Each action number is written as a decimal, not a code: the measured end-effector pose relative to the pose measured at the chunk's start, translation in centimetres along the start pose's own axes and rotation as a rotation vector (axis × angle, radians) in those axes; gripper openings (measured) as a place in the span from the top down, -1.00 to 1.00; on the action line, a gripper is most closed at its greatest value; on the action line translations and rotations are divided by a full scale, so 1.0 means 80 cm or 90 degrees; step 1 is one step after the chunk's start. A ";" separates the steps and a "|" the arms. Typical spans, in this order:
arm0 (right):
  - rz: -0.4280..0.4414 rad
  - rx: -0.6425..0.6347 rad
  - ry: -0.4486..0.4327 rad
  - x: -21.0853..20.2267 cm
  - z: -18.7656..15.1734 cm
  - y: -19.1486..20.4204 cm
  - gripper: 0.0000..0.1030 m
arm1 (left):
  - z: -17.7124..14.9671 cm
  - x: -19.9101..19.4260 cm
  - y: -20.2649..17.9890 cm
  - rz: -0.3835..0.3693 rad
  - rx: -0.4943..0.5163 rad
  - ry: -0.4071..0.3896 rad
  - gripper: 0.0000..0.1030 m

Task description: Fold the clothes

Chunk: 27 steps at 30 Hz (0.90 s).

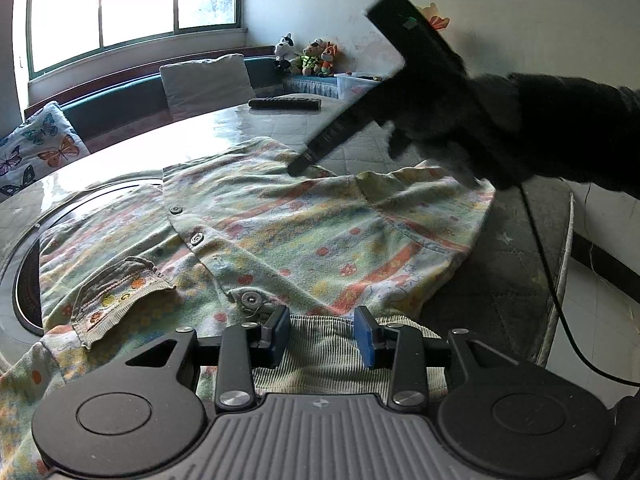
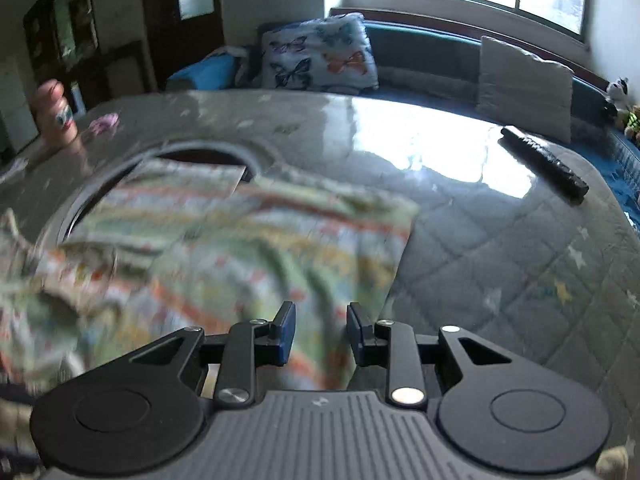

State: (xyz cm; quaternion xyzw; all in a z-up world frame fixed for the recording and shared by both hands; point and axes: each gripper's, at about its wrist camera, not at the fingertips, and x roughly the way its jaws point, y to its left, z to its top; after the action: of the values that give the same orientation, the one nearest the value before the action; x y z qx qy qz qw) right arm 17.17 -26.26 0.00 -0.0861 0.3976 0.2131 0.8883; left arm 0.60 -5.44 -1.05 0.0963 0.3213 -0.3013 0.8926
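Left gripper point(image 1: 322, 334) low over near hem of patterned shirt point(image 1: 280, 240), jaws partly spread, blue pads on either side of ribbed striped band point(image 1: 320, 344); whether pads pressed on that band, could not tell. Right gripper point(image 2: 321, 330) likewise partly spread, held above shirt's right-hand part; nothing seen pinched between its pads, cloth below it blurred.

Shirt point(image 2: 240, 248) lay spread on grey quilted table point(image 1: 500, 288), partly over round dark opening point(image 2: 208, 156) in table top. Pastel stripes of orange, green and yellow with small red flowers. Button placket ran down middle, 2 metal snaps point(image 1: 196, 238) showing along it, a 3rd snap piece near hem. Corduroy pocket point(image 1: 116, 292) with embroidered trim sat on left side, its corner turned up. Right side of shirt lay over middle, edge of fold crossing toward collar.

From left wrist view, right gripper point(image 1: 304, 164) reached in from upper right, held by dark-sleeved arm point(image 1: 560, 136), tips down at far edge of shirt; black cable point(image 1: 548, 280) trailed from it over table edge.

Black remote control point(image 1: 285, 103) lay well beyond shirt on table's far side. Behind table, bench with butterfly cushion point(image 2: 320, 54), grey cushion point(image 1: 206, 80), and 3 plush toys point(image 1: 308, 56) by wall. Pink bottle point(image 2: 54, 114) stood near table's far left corner in right wrist view.
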 end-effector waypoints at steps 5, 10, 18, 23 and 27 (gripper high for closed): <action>-0.011 0.011 -0.019 0.009 -0.002 0.001 0.47 | 0.000 -0.001 -0.002 0.004 0.003 0.001 0.25; -0.020 0.034 -0.035 0.027 0.013 -0.008 0.47 | -0.001 -0.001 -0.004 0.007 0.003 0.003 0.25; -0.039 0.051 -0.045 0.068 0.050 -0.027 0.47 | -0.001 -0.001 -0.001 0.002 0.001 0.004 0.25; -0.039 0.042 -0.046 0.065 0.057 -0.024 0.47 | 0.000 -0.001 -0.002 0.003 -0.002 0.004 0.24; -0.026 0.009 -0.043 0.031 0.038 -0.012 0.46 | 0.001 0.000 -0.003 0.005 -0.004 0.005 0.23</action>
State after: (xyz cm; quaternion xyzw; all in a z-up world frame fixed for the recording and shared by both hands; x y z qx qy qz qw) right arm 21.12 -25.37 0.15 -0.0809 0.3673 0.1946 0.9059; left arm 0.47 -5.63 -0.97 0.0958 0.3251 -0.2968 0.8928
